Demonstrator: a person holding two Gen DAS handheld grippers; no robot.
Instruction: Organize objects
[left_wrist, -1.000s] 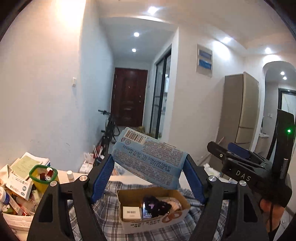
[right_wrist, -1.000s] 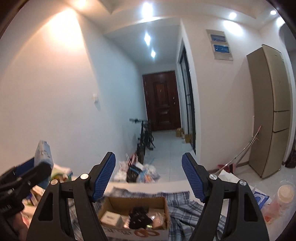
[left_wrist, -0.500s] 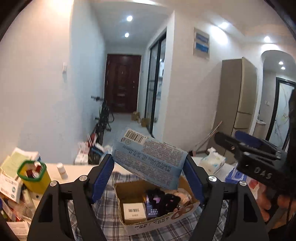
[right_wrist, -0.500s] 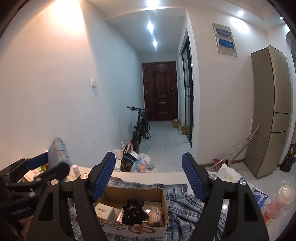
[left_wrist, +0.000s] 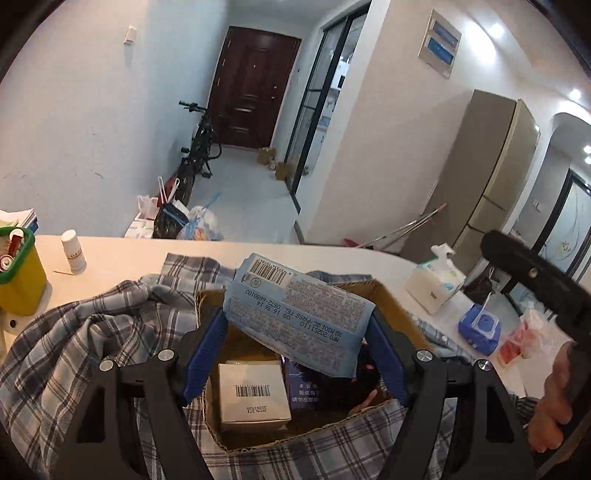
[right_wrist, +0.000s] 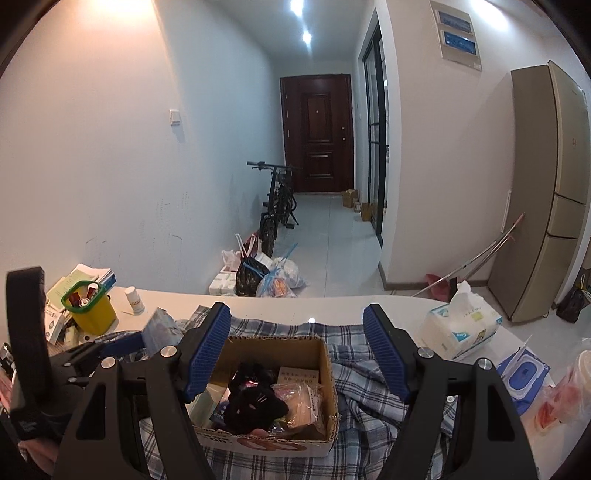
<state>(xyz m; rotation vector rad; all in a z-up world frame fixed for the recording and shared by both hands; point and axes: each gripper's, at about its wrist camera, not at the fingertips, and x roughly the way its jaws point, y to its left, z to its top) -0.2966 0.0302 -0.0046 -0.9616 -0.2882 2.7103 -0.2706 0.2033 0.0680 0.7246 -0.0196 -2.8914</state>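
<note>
My left gripper (left_wrist: 295, 345) is shut on a light blue packet (left_wrist: 295, 315) with a barcode and holds it just above the open cardboard box (left_wrist: 391, 299). The box sits on a blue plaid cloth (left_wrist: 92, 332) and holds a white barcoded carton (left_wrist: 253, 395), a dark blue box and a black item. My right gripper (right_wrist: 297, 350) is open and empty above the same cardboard box (right_wrist: 273, 349), which shows a black fuzzy item (right_wrist: 253, 398) and a pink bag. The left gripper with the packet (right_wrist: 159, 328) shows at the left of the right wrist view.
A yellow-green container (left_wrist: 18, 273) and a white pill bottle (left_wrist: 73, 251) stand on the counter at the left. A tissue pack (left_wrist: 434, 284), a blue wipes pack (left_wrist: 480, 328) and a red-white bag are at the right. The counter's far edge drops to the hallway floor.
My left gripper has tilted down and moved closer over the box with the packet still in it. The right gripper view has also lowered toward the box.
</note>
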